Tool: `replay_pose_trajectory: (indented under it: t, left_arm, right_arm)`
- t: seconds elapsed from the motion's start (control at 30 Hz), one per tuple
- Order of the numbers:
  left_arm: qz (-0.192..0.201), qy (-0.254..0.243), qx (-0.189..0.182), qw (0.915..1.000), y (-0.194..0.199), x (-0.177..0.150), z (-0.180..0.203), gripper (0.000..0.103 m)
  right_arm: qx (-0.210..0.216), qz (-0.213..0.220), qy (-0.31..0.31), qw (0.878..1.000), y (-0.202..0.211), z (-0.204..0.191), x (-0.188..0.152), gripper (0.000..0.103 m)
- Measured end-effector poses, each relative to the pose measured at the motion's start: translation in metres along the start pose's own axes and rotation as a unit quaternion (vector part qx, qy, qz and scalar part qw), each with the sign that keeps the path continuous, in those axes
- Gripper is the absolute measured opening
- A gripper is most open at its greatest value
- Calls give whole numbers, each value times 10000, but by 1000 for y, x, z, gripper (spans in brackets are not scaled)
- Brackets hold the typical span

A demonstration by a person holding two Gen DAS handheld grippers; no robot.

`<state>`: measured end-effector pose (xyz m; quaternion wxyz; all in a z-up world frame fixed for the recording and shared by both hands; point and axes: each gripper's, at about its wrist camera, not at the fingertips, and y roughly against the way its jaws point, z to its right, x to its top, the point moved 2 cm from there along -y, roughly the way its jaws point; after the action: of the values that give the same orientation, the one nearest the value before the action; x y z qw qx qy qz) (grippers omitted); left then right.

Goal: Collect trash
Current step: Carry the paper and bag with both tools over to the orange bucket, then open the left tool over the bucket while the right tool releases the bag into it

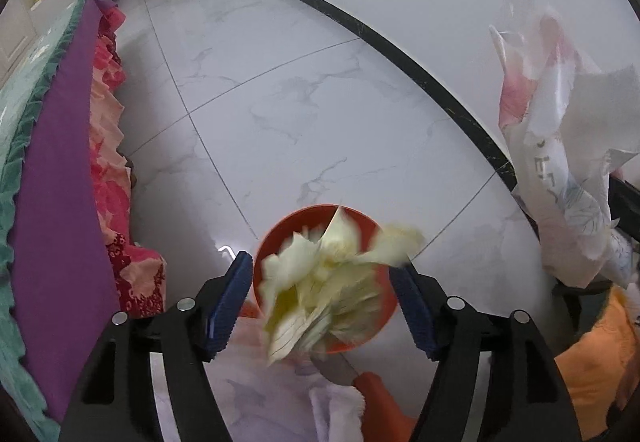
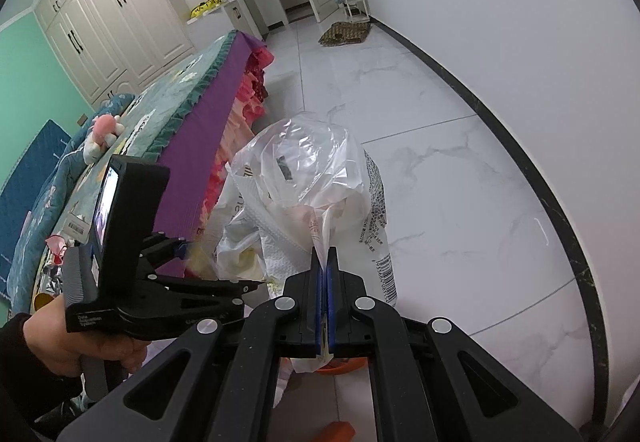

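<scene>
Your yellowish trash (image 1: 332,282) at lower centre of the left wrist view is smeared by motion blur and hides much of the orange bin (image 1: 360,226). In the right wrist view, the bin (image 2: 344,365) shows only as a sliver behind the fingers (image 2: 320,294); the plastic bag's (image 2: 304,177) contents stay unreadable.
</scene>
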<state>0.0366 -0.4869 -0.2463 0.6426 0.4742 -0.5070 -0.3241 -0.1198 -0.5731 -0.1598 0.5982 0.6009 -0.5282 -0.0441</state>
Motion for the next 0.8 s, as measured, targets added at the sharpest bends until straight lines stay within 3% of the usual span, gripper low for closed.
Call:
replay_pose_trajectory:
  t: [0.03, 0.3, 0.5, 0.7, 0.8]
  left_arm:
    - [-14, 3, 16, 10000, 0, 0, 1, 78]
    - [20, 126, 193, 9997, 7, -5, -11, 78]
    - [131, 368, 435, 9983, 24, -13, -31, 78]
    - [108, 521, 594, 9968, 25, -18, -45, 78]
    - [93, 611, 569, 9965, 24, -18, -48, 78]
  right_arm:
    - [2, -13, -5, 10000, -3, 0, 0, 2]
    - [59, -131, 13, 9999, -16, -4, -1, 2]
    - [300, -436, 117, 9985, -49, -20, -3, 3]
    - [323, -639, 311, 9969, -76, -39, -7, 10]
    - [210, -676, 379, 9968, -86, -43, -8, 25]
